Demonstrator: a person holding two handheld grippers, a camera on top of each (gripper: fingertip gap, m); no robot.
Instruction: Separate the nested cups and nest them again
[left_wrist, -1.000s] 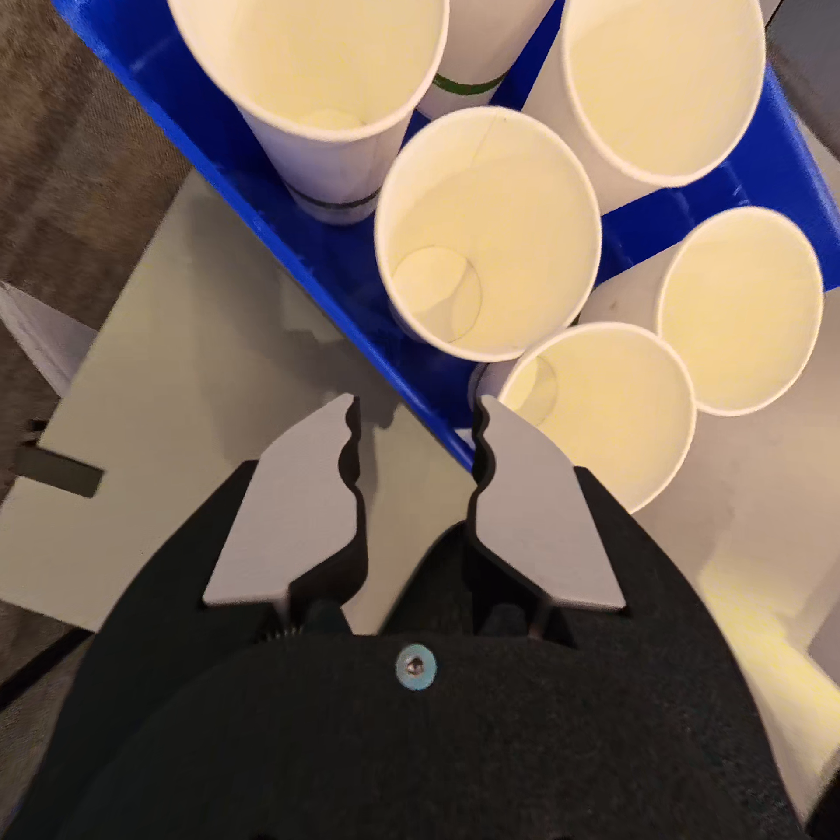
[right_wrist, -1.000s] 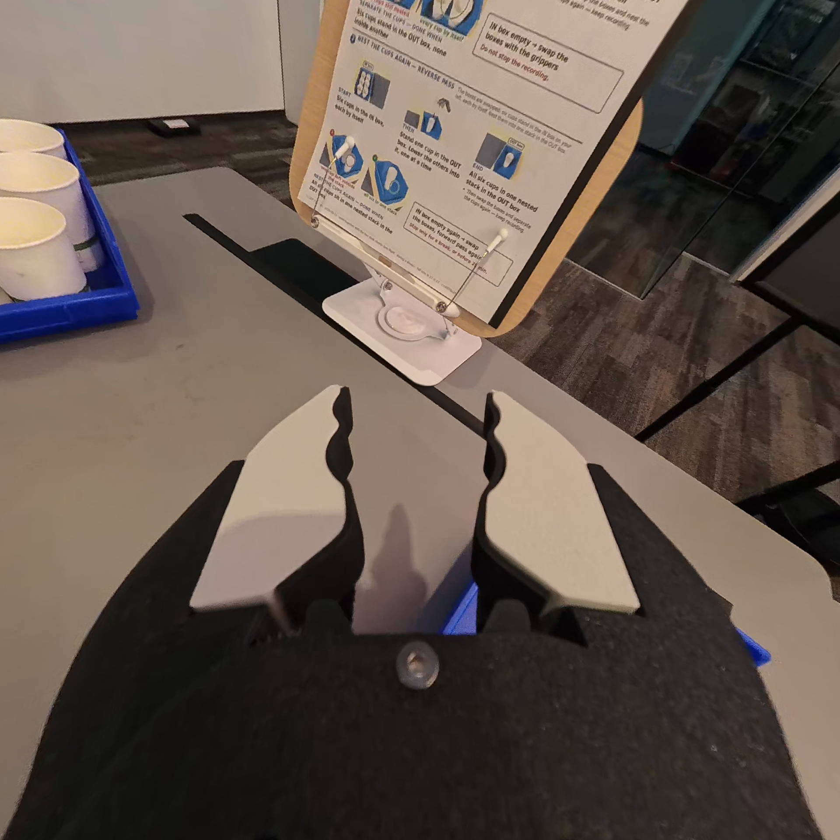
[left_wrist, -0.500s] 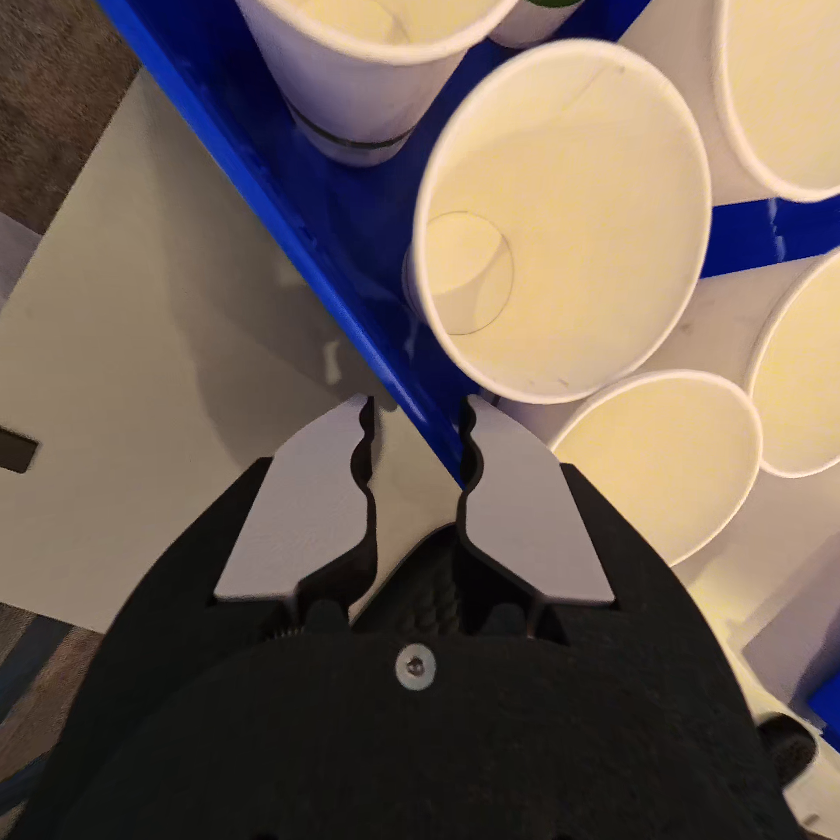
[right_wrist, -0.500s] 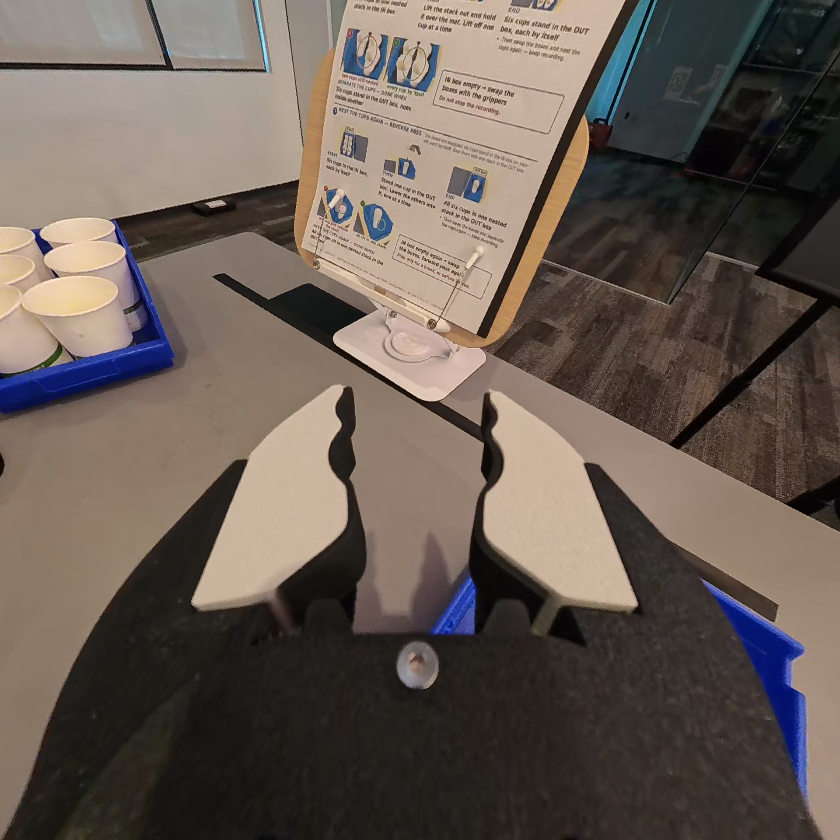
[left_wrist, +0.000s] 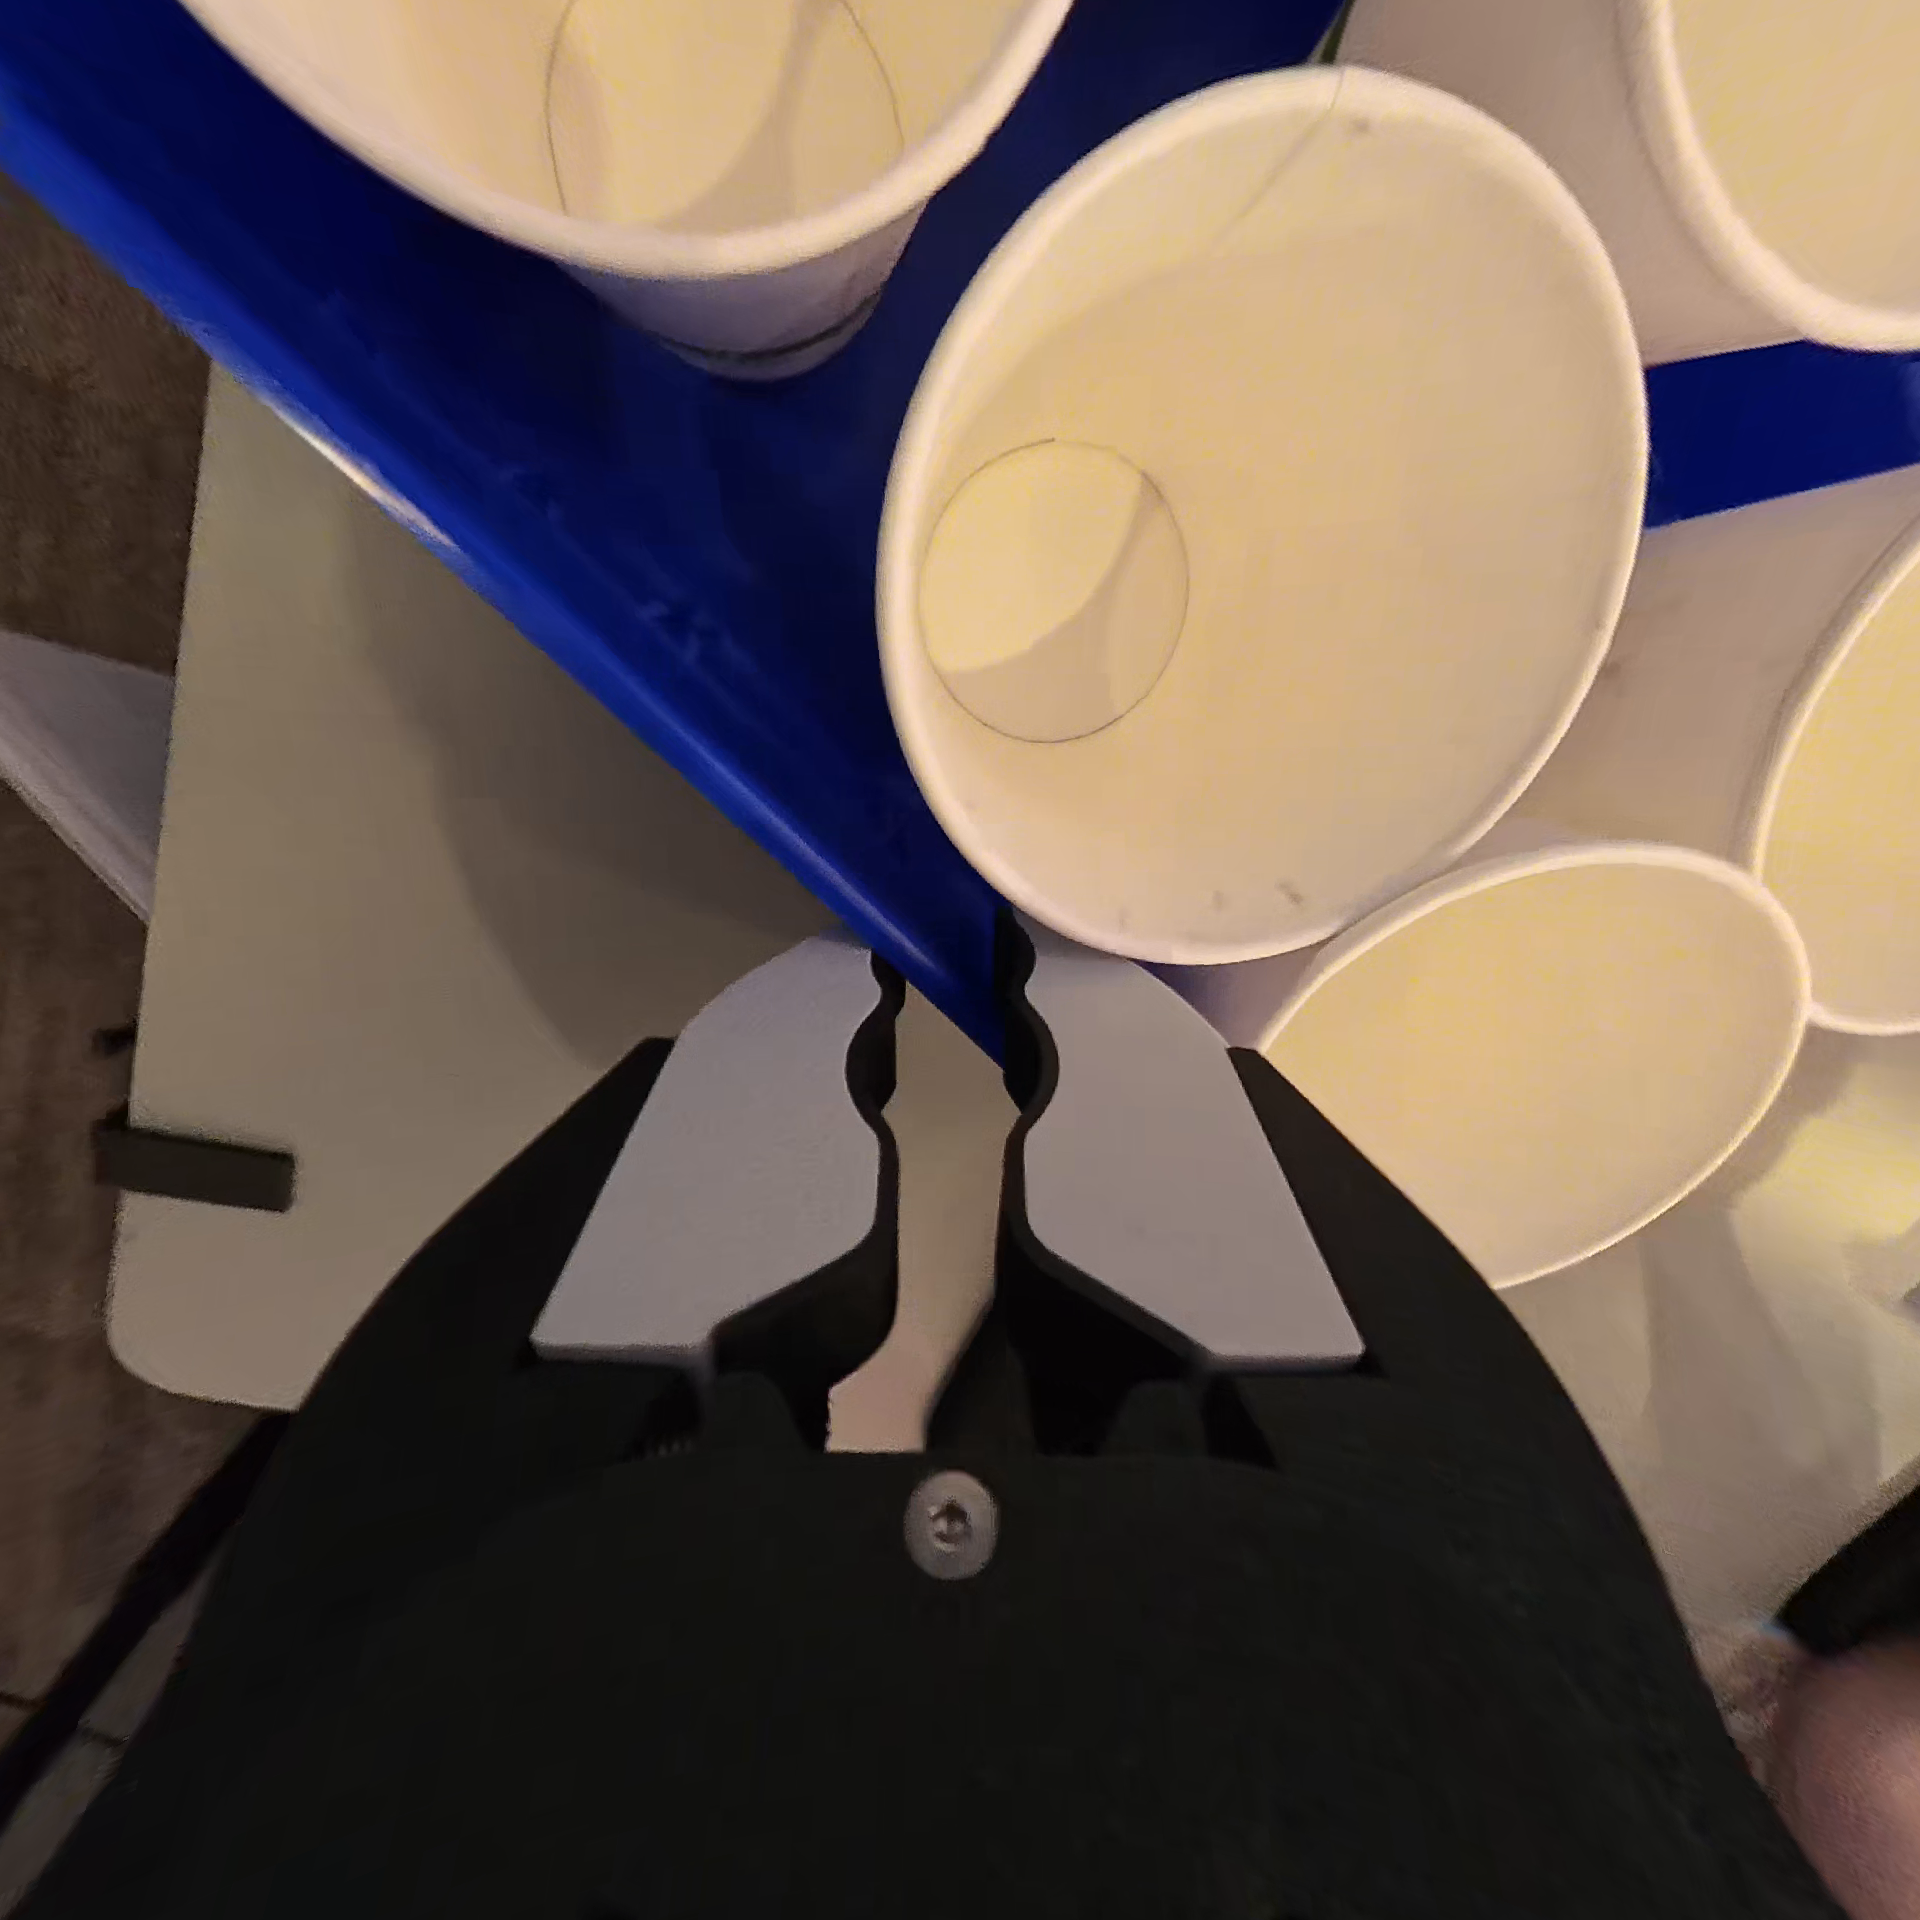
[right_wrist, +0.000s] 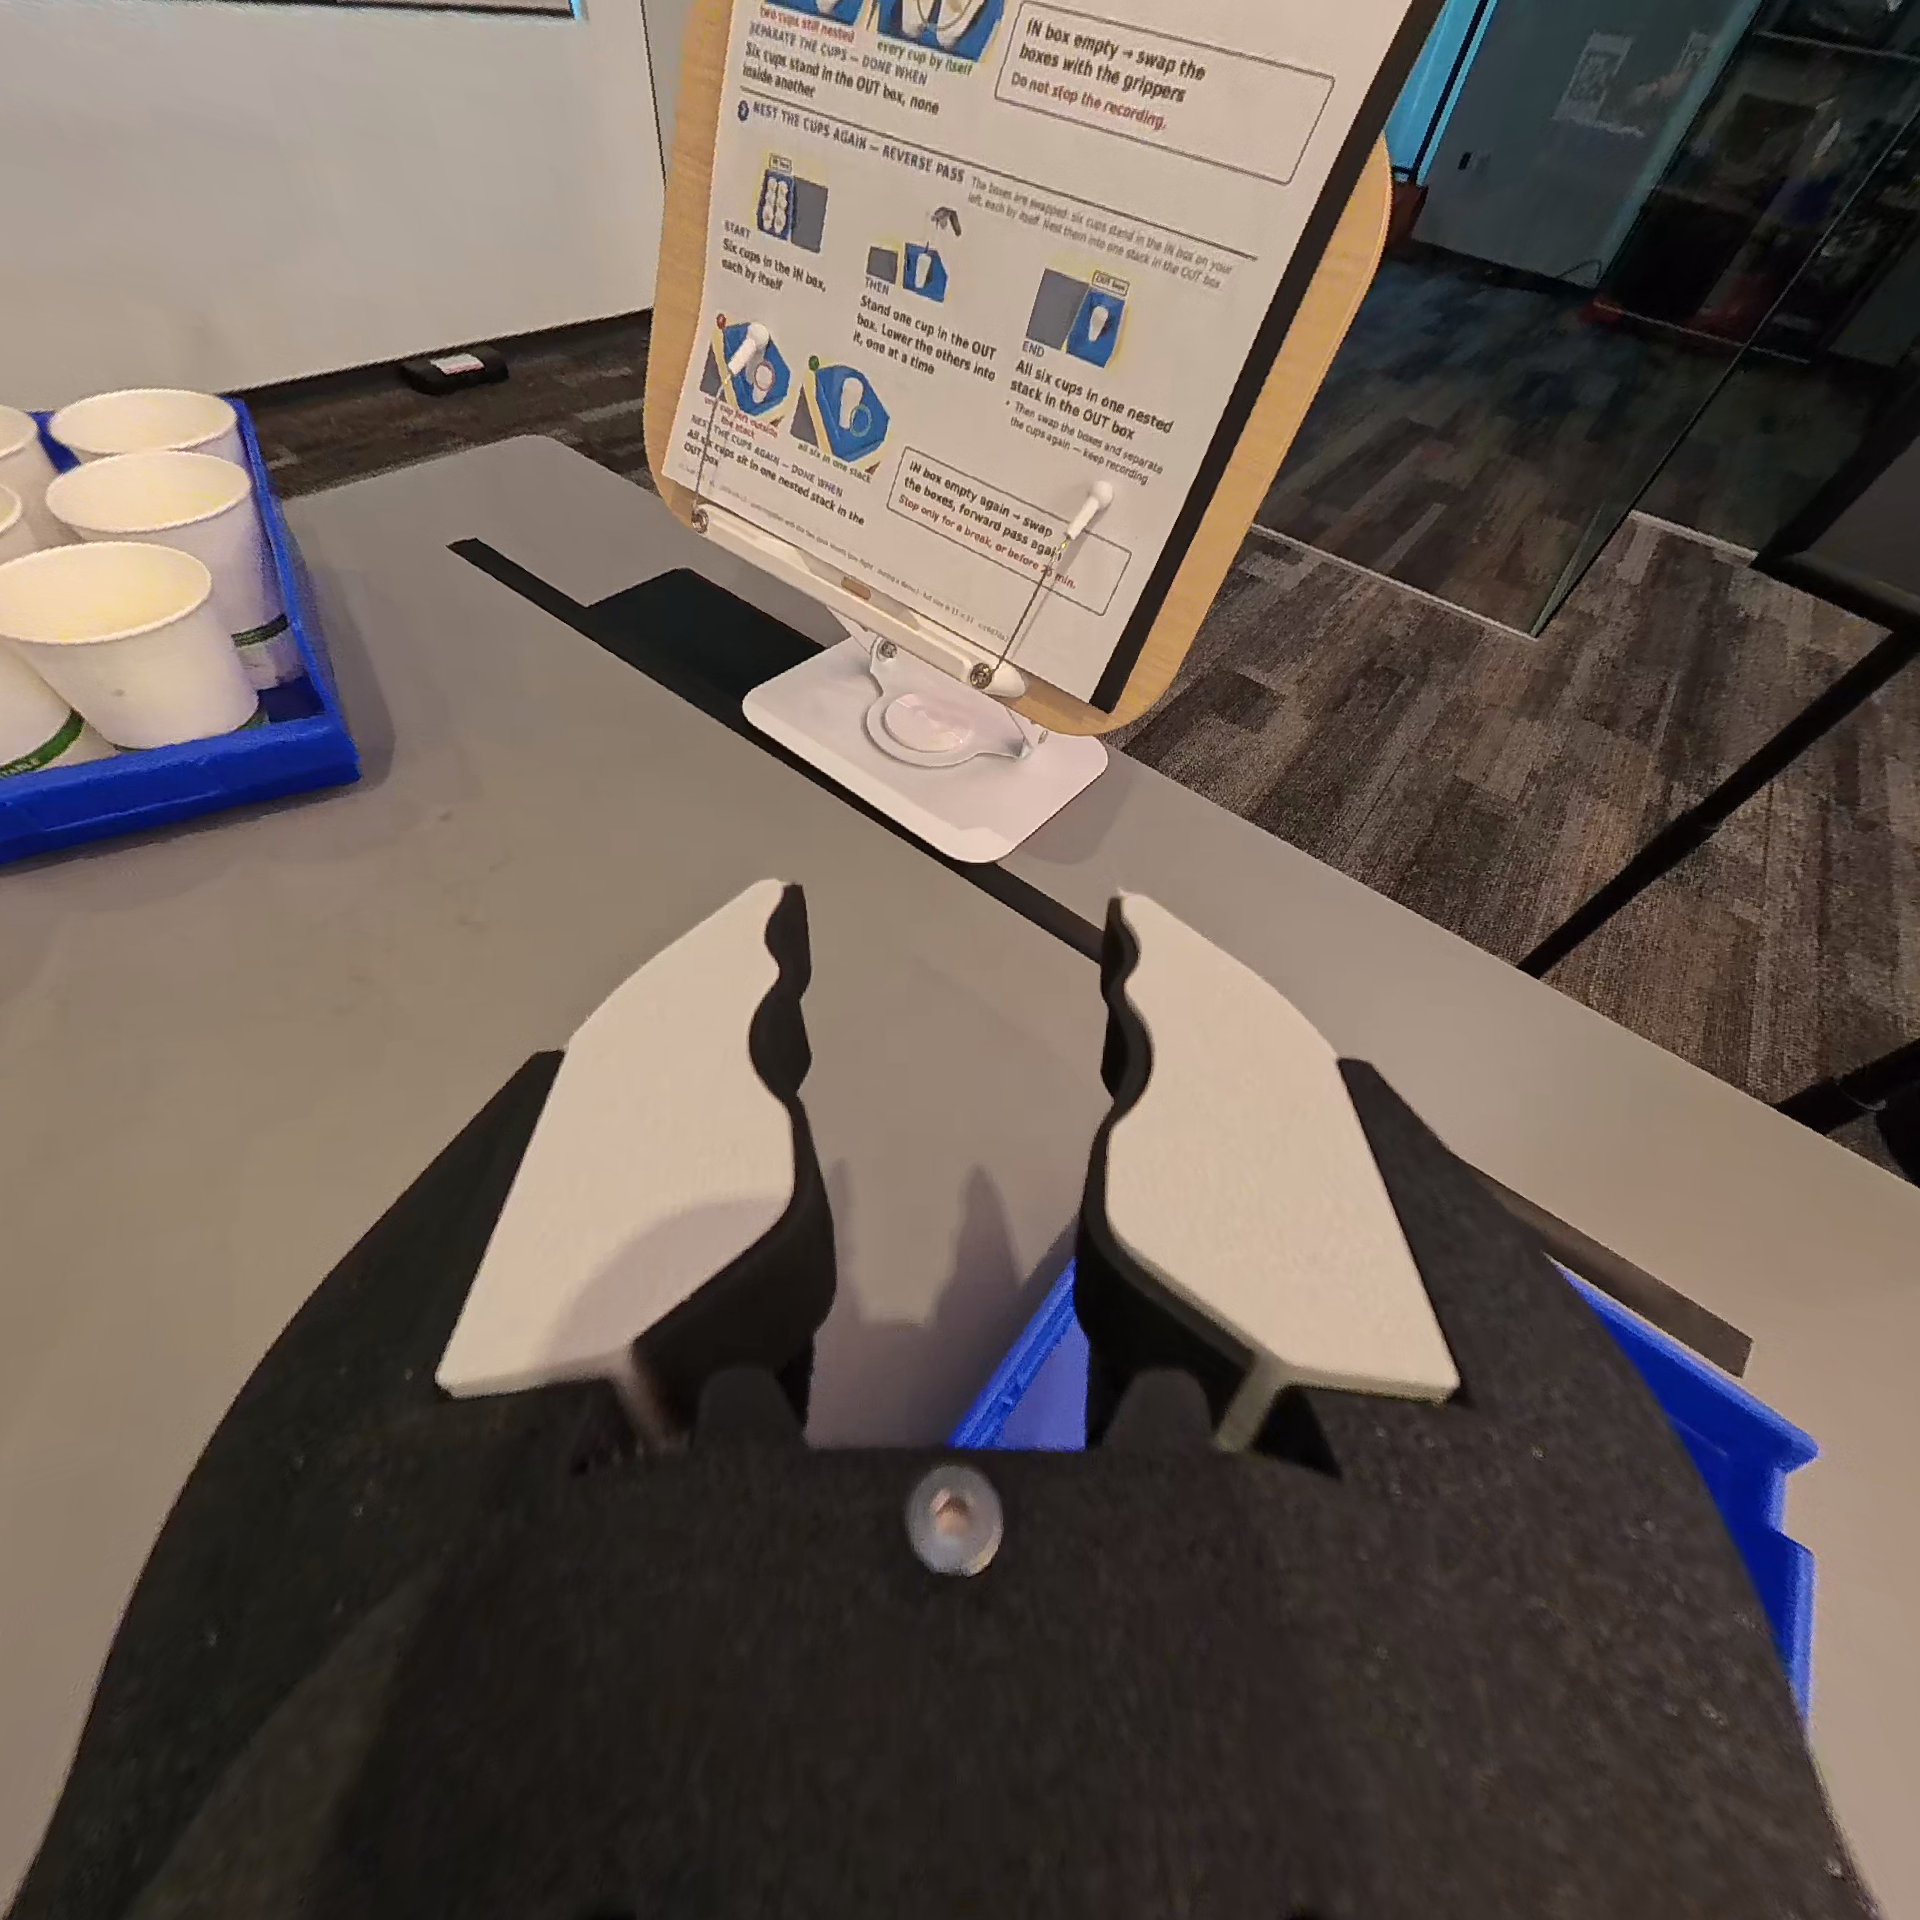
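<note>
The left gripper (left_wrist: 945, 971), low in the centre of the left wrist view, has its jaws drawn close around the rim of the shallow blue plastic tray (left_wrist: 665, 644), with only a narrow gap between the fingers; whether they already pinch that wall cannot be told. The likely danger is a tug on the wall that jolts the tray, since the white paper cups (left_wrist: 1262, 520) filling the upper right stand packed rim against rim and could topple. The cups are separate and upright, cream inside, thin-walled and probably light. The right gripper (right_wrist: 951, 935) hangs spread wide and empty above the grey table (right_wrist: 520, 935), a second blue tray (right_wrist: 1704, 1455) at the lower right beneath it.
</note>
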